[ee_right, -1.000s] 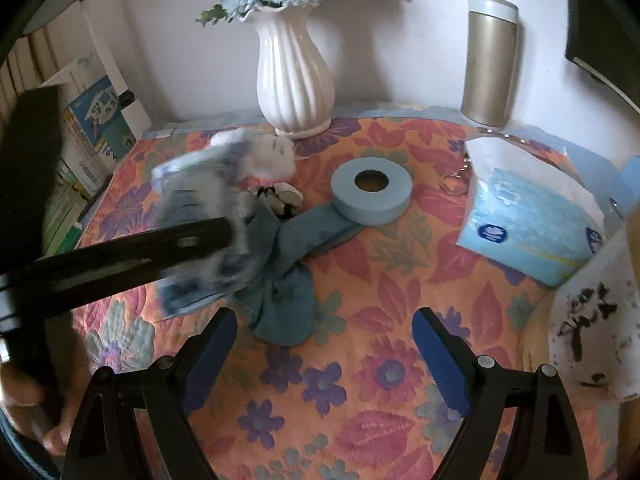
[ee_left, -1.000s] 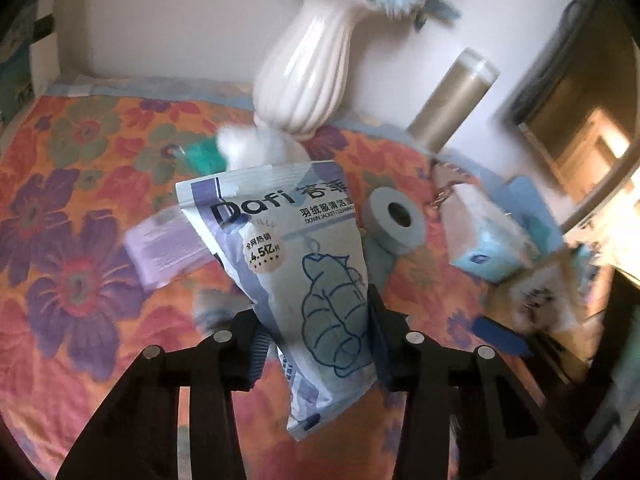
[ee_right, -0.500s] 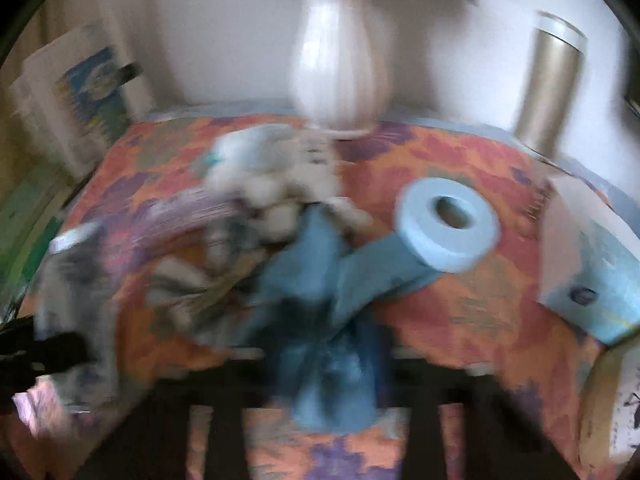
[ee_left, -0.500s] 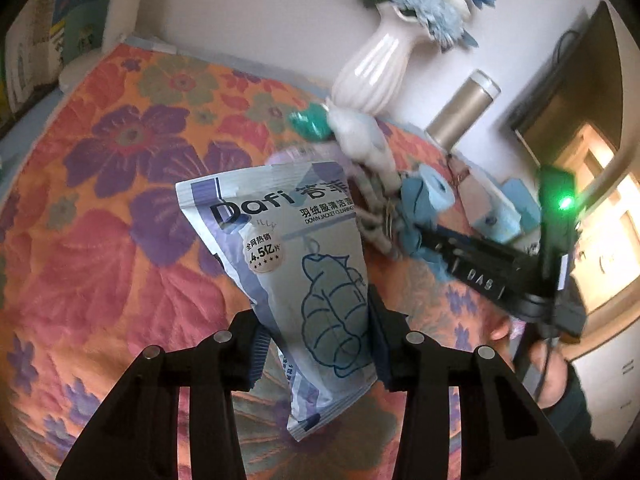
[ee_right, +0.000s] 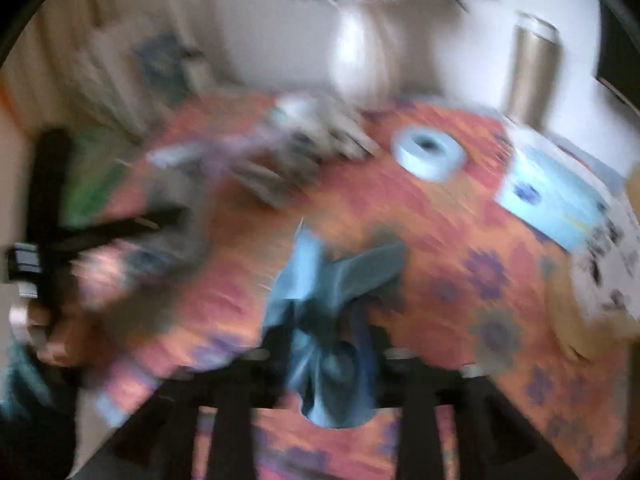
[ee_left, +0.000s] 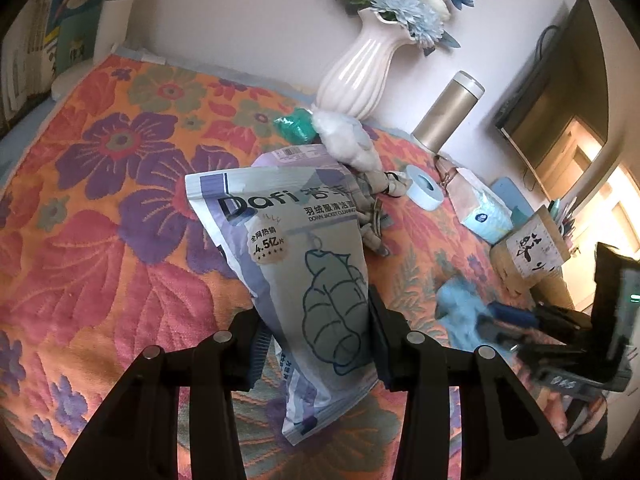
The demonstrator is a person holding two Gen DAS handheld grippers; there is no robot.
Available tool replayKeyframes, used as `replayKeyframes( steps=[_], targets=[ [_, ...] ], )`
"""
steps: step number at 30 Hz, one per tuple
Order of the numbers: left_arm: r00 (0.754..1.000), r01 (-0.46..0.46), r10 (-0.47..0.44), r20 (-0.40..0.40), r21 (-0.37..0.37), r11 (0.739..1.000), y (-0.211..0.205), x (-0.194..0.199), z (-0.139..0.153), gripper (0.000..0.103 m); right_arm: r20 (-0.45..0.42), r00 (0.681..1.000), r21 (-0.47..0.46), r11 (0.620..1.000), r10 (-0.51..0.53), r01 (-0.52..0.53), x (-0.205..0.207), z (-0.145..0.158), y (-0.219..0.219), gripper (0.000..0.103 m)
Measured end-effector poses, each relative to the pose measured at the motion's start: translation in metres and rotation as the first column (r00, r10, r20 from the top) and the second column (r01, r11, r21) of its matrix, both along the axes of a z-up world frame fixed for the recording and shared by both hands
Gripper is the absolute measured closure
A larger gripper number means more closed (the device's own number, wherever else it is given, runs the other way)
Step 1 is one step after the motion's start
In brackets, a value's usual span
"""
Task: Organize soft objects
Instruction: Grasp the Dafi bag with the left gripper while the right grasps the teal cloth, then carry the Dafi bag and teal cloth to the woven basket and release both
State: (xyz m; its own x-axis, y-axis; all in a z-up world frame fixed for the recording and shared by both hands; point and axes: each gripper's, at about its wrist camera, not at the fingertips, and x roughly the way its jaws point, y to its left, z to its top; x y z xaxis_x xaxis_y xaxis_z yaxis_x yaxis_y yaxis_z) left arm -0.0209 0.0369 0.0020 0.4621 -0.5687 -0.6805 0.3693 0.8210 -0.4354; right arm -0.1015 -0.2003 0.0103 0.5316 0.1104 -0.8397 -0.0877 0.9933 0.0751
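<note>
My left gripper (ee_left: pixel 316 344) is shut on a blue-and-white "Dafi" wipes pouch (ee_left: pixel 288 240) and holds it upright above the floral tablecloth (ee_left: pixel 100 220). A blue cloth (ee_right: pixel 324 300) is bunched between the fingers of my right gripper (ee_right: pixel 326 356). The cloth is lifted off the table, and the jaws are opening; that view is badly blurred. The left wrist view shows the same cloth (ee_left: pixel 456 304) at the right gripper's (ee_left: pixel 504 320) tips, low on the right. A white plush toy (ee_left: pixel 348 144), a green bundle (ee_left: pixel 294 128) and grey striped fabric (ee_left: pixel 372 216) lie piled near the vase.
A white ribbed vase (ee_left: pixel 356 76) with flowers and a gold flask (ee_left: pixel 448 112) stand at the back wall. A blue tape roll (ee_left: pixel 424 188), a tissue pack (ee_left: pixel 484 216) and a paper pen holder (ee_left: pixel 532 252) sit to the right. Books (ee_left: pixel 60 32) line the left edge.
The right gripper closed on the blue cloth and pulled it away from the pile toward the near right. The left gripper carried the pouch leftward, then held still.
</note>
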Motion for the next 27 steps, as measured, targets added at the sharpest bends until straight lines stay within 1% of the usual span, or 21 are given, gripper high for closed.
replayKeyframes(
  steps=[1, 2, 3, 4, 6, 8, 10, 12, 13, 14, 15, 16, 17, 18, 19, 20, 22, 25, 27],
  targets=[
    [1.000, 0.001, -0.001, -0.002, 0.000, 1.000, 0.000, 0.000, 0.000, 0.062, -0.006, 1.000, -0.017, 0.999, -0.031, 0.031, -0.001, -0.003, -0.003, 0.040],
    [1.000, -0.001, 0.001, -0.005, 0.000, 1.000, 0.001, 0.001, -0.001, 0.062, -0.001, 0.999, 0.003, 0.999, -0.045, 0.045, -0.001, -0.004, -0.006, 0.040],
    [1.000, -0.006, 0.006, -0.009, 0.001, 1.000, 0.001, 0.002, -0.001, 0.061, -0.002, 0.999, 0.051, 0.998, -0.043, 0.043, -0.002, -0.004, -0.009, 0.040],
    [1.000, -0.010, 0.010, -0.011, 0.004, 1.000, 0.001, 0.003, -0.002, 0.058, -0.006, 0.999, 0.123, 0.992, -0.038, 0.039, -0.002, -0.004, -0.011, 0.039],
    [1.000, -0.021, 0.021, -0.015, 0.016, 1.000, 0.001, 0.003, -0.003, 0.054, -0.008, 0.999, 0.165, 0.985, -0.049, 0.049, 0.002, -0.006, -0.011, 0.024],
    [1.000, -0.021, 0.022, -0.021, 0.022, 1.000, 0.000, 0.004, -0.004, 0.051, -0.005, 0.998, 0.133, 0.989, -0.064, 0.065, 0.009, -0.010, -0.002, 0.023],
    [0.999, -0.032, 0.032, -0.016, 0.033, 0.999, 0.001, 0.004, -0.004, 0.046, -0.029, 0.997, 0.073, 0.995, -0.072, 0.074, 0.014, -0.018, 0.011, 0.024],
    [0.999, -0.039, 0.039, -0.007, 0.058, 0.998, -0.002, 0.003, -0.004, 0.045, 0.009, 0.997, -0.056, 0.996, -0.076, 0.076, 0.013, -0.017, 0.028, 0.052],
    [0.999, -0.041, 0.042, -0.004, 0.071, 0.997, -0.003, 0.002, -0.004, 0.044, 0.028, 0.998, -0.083, 0.995, -0.050, 0.052, 0.011, -0.016, 0.036, 0.060],
    [0.999, -0.045, 0.045, 0.006, 0.100, 0.994, -0.007, 0.001, -0.003, 0.044, 0.035, 0.999, -0.098, 0.995, -0.025, 0.028, 0.008, -0.014, 0.043, 0.073],
    [0.999, -0.047, 0.045, 0.016, 0.122, 0.991, -0.010, 0.000, -0.003, 0.045, 0.037, 0.999, -0.116, 0.993, -0.010, 0.014, 0.006, -0.013, 0.047, 0.078],
    [0.999, -0.045, 0.041, 0.027, 0.144, 0.989, -0.014, -0.002, -0.002, 0.049, 0.041, 0.999, -0.140, 0.990, 0.005, 0.001, 0.002, -0.013, 0.052, 0.079],
    [0.999, -0.041, 0.036, 0.033, 0.148, 0.988, -0.016, -0.002, -0.001, 0.054, 0.045, 0.999, -0.148, 0.989, 0.020, -0.013, -0.003, -0.012, 0.054, 0.080],
    [0.999, -0.026, 0.021, 0.036, 0.145, 0.989, -0.017, -0.004, 0.001, 0.060, 0.043, 0.999, -0.130, 0.991, 0.027, -0.021, -0.007, -0.011, 0.053, 0.080],
    [0.999, -0.027, 0.021, 0.043, 0.153, 0.988, -0.018, -0.006, 0.002, 0.062, 0.042, 0.999, -0.105, 0.994, 0.028, -0.023, -0.012, -0.009, 0.049, 0.080],
    [0.999, -0.025, 0.019, 0.044, 0.157, 0.987, -0.019, -0.007, 0.003, 0.062, 0.042, 0.999, -0.072, 0.997, 0.022, -0.019, -0.016, -0.007, 0.042, 0.080],
    [0.999, -0.007, 0.003, 0.036, 0.140, 0.990, -0.022, -0.014, 0.005, 0.063, 0.038, 0.999, -0.030, 1.000, 0.001, 0.000, -0.026, -0.004, 0.029, 0.080],
    [0.999, 0.048, -0.050, 0.018, 0.094, 0.994, -0.034, -0.028, 0.008, 0.063, 0.048, 0.997, -0.030, 0.998, -0.055, 0.056, -0.041, 0.003, 0.011, 0.080],
    [0.995, 0.095, -0.098, 0.028, 0.089, 0.991, -0.050, -0.039, 0.013, 0.063, 0.067, 0.995, -0.020, 0.997, -0.078, 0.080, -0.052, 0.012, -0.003, 0.080]
  ],
)
